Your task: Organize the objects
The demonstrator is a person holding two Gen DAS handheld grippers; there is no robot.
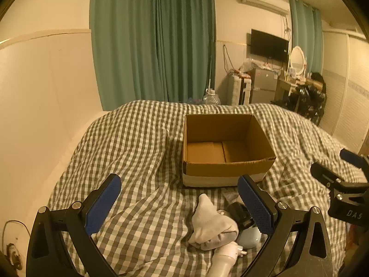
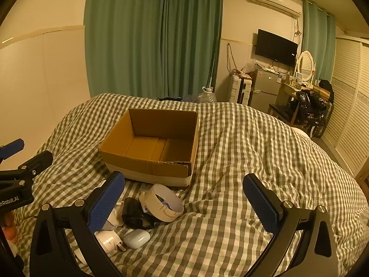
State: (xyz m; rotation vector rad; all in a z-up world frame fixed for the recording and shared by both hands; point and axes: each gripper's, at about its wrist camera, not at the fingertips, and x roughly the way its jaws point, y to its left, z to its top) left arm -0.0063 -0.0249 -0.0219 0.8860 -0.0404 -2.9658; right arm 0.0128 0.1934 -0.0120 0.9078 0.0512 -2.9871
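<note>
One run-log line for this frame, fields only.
phase: not started | left gripper: open, empty | right gripper: open, empty | cardboard box: empty | sock, tape roll, earbud case: on bed

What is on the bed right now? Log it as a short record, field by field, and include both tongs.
surface: bed with checked duvet
container: open cardboard box, nothing visible inside
items in front of box: tape roll, white sock, black object, pale blue earbud case, white plug adapter
items in box: none
left tongs: open, empty, above the sock
right tongs: open, empty, tape roll between the fingers' line of view
progress: no item boxed yet
</note>
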